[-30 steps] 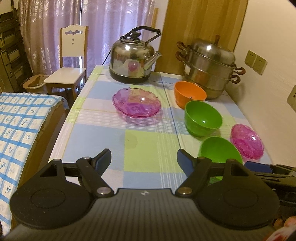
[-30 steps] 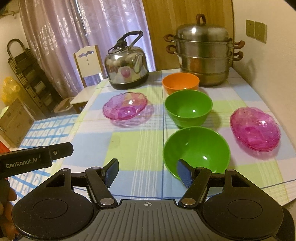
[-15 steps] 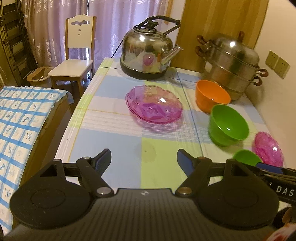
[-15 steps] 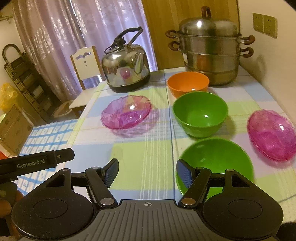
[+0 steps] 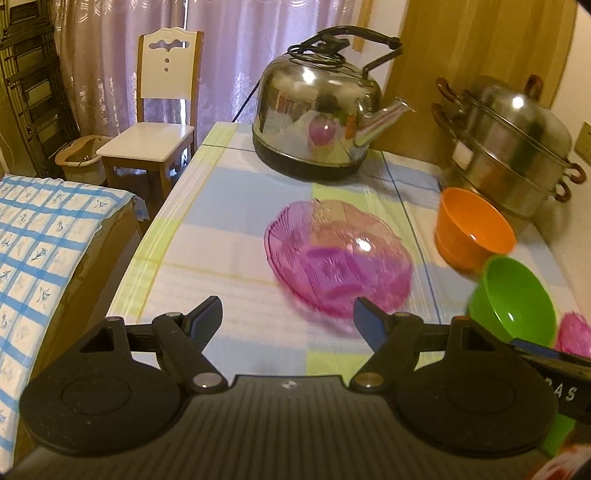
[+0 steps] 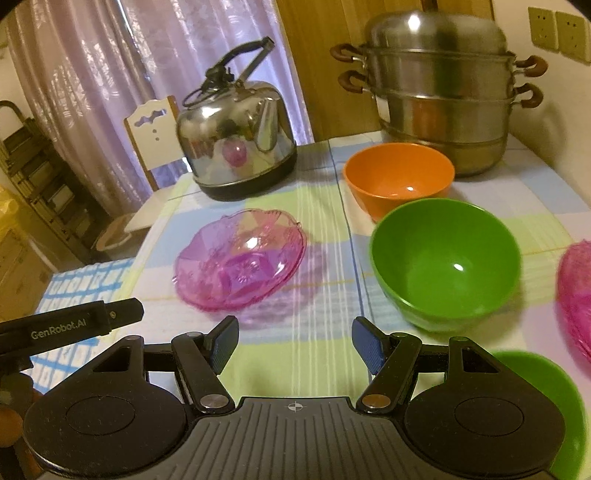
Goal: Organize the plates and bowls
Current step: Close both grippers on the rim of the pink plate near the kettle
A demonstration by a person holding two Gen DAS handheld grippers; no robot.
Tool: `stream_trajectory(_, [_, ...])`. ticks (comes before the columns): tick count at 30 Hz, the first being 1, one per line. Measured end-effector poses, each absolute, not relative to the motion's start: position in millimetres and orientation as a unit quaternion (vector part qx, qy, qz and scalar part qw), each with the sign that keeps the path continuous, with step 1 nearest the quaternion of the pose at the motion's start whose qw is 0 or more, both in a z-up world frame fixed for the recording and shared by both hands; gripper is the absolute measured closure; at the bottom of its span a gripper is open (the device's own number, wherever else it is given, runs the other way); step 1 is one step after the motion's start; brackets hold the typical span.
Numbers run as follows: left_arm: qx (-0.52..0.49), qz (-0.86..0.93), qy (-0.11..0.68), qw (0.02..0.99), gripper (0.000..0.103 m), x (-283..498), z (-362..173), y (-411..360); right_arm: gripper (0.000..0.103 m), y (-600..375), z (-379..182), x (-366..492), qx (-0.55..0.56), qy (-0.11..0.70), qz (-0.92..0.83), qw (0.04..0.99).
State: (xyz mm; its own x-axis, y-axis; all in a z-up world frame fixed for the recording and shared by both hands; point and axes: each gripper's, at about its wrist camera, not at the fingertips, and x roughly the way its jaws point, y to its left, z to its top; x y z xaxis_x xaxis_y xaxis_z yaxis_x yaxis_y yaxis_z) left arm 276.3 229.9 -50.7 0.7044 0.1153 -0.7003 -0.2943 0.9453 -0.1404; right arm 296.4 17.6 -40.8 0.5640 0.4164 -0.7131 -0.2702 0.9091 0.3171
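Plates and bowls sit scattered on the checked table (image 5: pixel 229 236): pink glass plate (image 5: pixel 338 258) at twelve o'clock of the left gripper (image 5: pixel 288 319), green bowl (image 6: pixel 445 266) at one o'clock of the right gripper (image 6: pixel 294 341). Both tongs gape wide, empty. Risk, I'd say: glass slipping from the pads, or clipping the orange bowl (image 6: pixel 399 177). Open cloth lies between; table edge at nine o'clock.

Pale mauve patterned curtains (image 5: pixel 229 55) hang across the back of the room, glowing with soft daylight. A white wooden chair with a carved backrest (image 5: pixel 155 122) stands before them. A dark folding rack (image 5: pixel 33 88) leans at the left. A cream wall with two beige sockets (image 6: pixel 557 33) rises at the right, beside a wooden door (image 5: pixel 480 48).
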Motion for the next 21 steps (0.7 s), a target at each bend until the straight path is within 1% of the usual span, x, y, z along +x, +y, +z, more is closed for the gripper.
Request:
stream_trajectory(2, [-0.128,0.116,0.361,0.916,0.028,289,-57,235,0.035,24,-49,310,0.084,0.423,0.195,0.881])
stream_trajectory(4, [-0.128,0.116,0.356,0.918,0.03,301,-62,238,0.036,30,-57,320,0.078,0.42,0.194,0.883])
stream_trajectory(6, [-0.122,0.115,0.354,0.92,0.034,312,-67,240,0.039,36,-62,330,0.071,0.413,0.196,0.886])
stream_trajectory(8, [-0.115,0.116,0.355,0.92,0.035,323,-73,243,0.044,41,-69,340,0.07,0.413,0.194,0.887])
stream_trajectory(10, [-0.112,0.117,0.357,0.92,0.036,332,-79,246,0.046,45,-76,350,0.07,0.415,0.19,0.887])
stream_trajectory(15, [-0.126,0.12,0.362,0.916,0.047,352,-100,263,0.051,55,-86,369,0.064,0.413,0.188,0.889])
stream_trajectory(19, [-0.13,0.116,0.361,0.916,0.058,365,-109,269,0.054,64,-94,382,0.051,0.413,0.184,0.89])
stream_trajectory(21, [-0.127,0.109,0.36,0.918,0.061,370,-112,268,0.056,68,-96,389,0.05,0.415,0.185,0.89])
